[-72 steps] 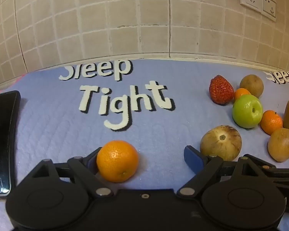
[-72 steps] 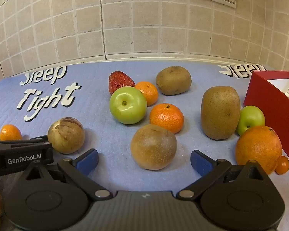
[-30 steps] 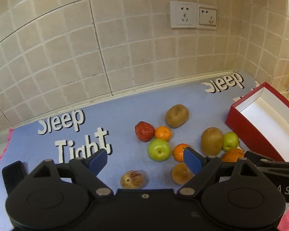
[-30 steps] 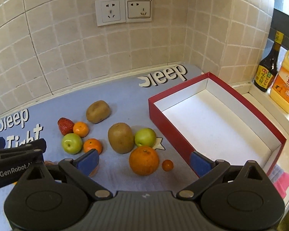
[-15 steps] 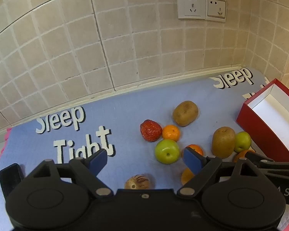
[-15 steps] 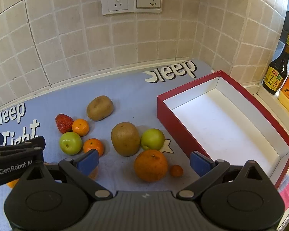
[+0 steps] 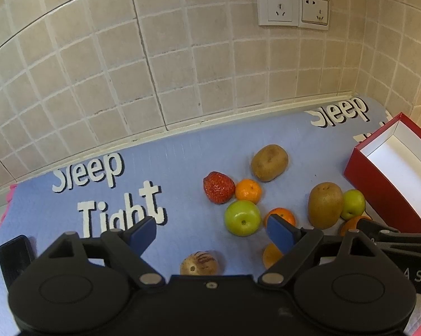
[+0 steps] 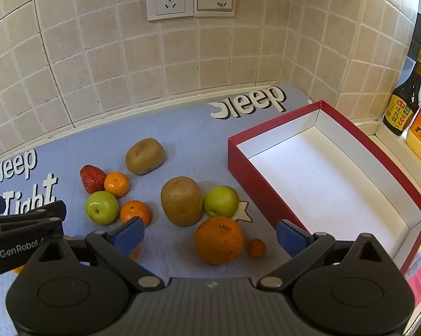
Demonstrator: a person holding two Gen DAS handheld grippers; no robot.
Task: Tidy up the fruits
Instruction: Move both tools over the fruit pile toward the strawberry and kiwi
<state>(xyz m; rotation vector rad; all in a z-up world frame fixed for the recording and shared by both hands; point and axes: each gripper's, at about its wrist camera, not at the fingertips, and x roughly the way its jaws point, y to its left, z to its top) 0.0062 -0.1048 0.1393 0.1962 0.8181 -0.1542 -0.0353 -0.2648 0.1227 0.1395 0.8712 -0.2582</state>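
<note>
Fruit lies scattered on the blue mat [image 8: 182, 128] that covers your worktop, just left of the red box [image 8: 255, 184], whose white inside holds nothing. Your right gripper [image 8: 209, 233] hangs above the pile with its jaws spread wide and gripping nothing; between them sit the big orange [image 8: 219, 239] and a tiny orange fruit [image 8: 256, 247] touching it. Behind the orange stand a kiwi [image 8: 181, 200] and a small green apple [image 8: 221, 201], side by side (they touch). Further left, a strawberry [image 8: 91, 177], two mandarins [image 8: 116, 184] and a larger green apple [image 8: 101, 207] cluster together, with a second kiwi [image 8: 144, 155] behind them. Your left gripper [image 7: 212, 232] also has its jaws released and holds nothing.
</note>
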